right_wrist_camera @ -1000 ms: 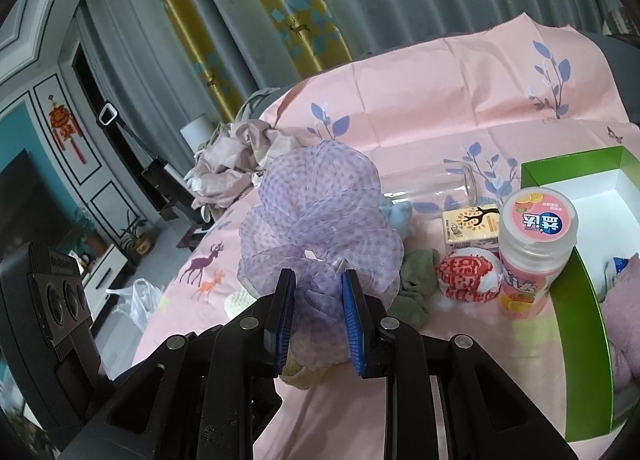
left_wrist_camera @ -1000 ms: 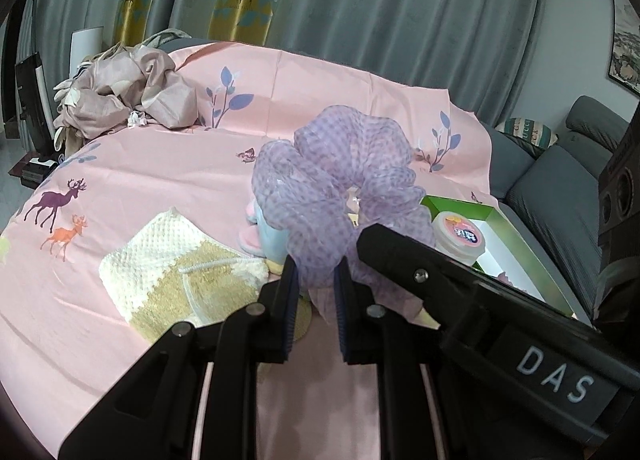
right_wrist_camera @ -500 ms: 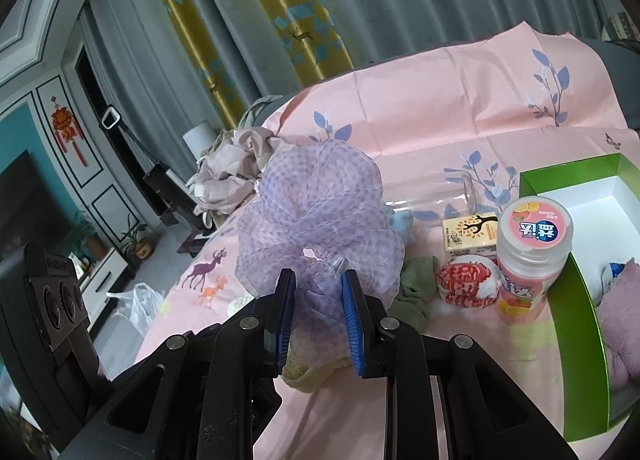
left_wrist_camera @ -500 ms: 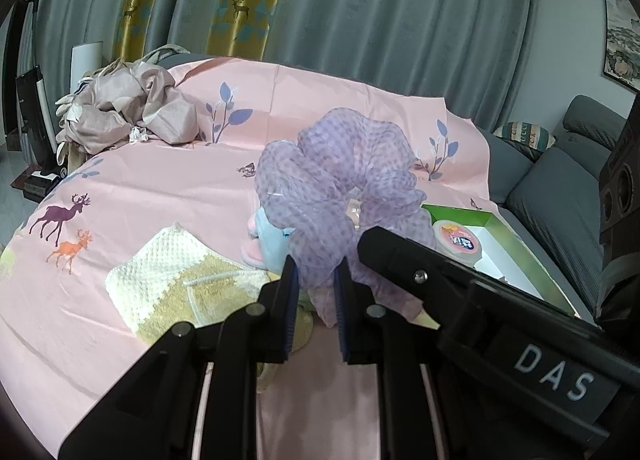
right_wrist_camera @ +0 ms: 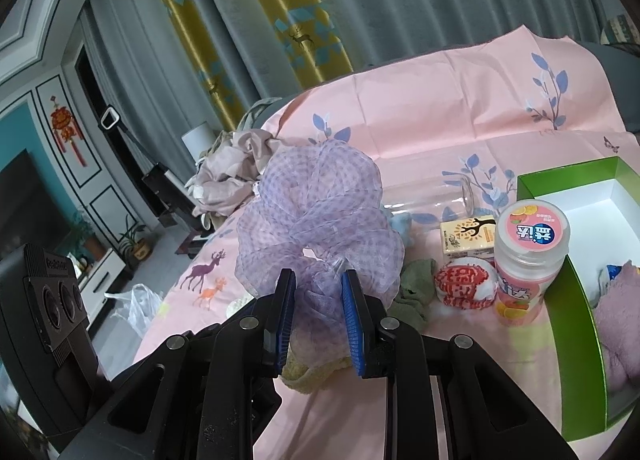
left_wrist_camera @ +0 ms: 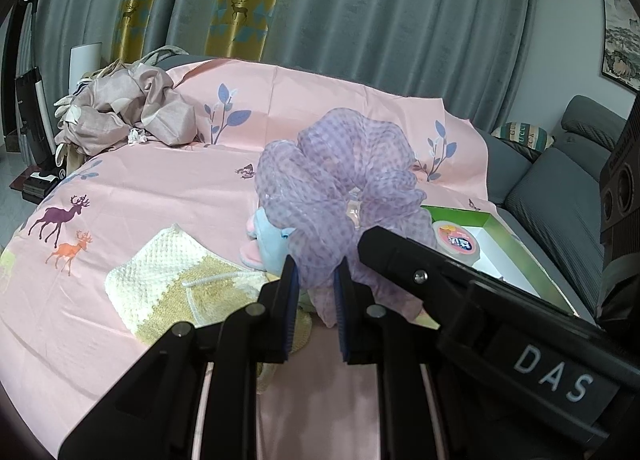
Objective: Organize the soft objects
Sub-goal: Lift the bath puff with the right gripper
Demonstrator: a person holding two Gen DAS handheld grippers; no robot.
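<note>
A large purple gauzy scrunchie (left_wrist_camera: 340, 188) hangs in the air above the pink sheet. My left gripper (left_wrist_camera: 316, 280) is shut on its lower edge. My right gripper (right_wrist_camera: 318, 292) is shut on the same scrunchie (right_wrist_camera: 316, 220) from the other side. A green box (right_wrist_camera: 576, 300) with a white inside lies at the right and holds a purple fluffy cloth (right_wrist_camera: 618, 324). A yellow-and-white knitted cloth (left_wrist_camera: 176, 284), a blue and pink soft toy (left_wrist_camera: 268, 244) and a green sock (right_wrist_camera: 416, 292) lie on the sheet below.
A pink-lidded candy jar (right_wrist_camera: 528, 260), a small carton (right_wrist_camera: 468, 240), a red-and-white packet (right_wrist_camera: 466, 284) and a clear glass (right_wrist_camera: 432, 196) stand left of the box. A crumpled beige cloth pile (left_wrist_camera: 128, 116) lies at the far left. A grey sofa (left_wrist_camera: 560, 196) is at the right.
Both grippers have lifted the scrunchie a little higher above the sheet, so more of the room shows behind it. Both grips are unchanged.
</note>
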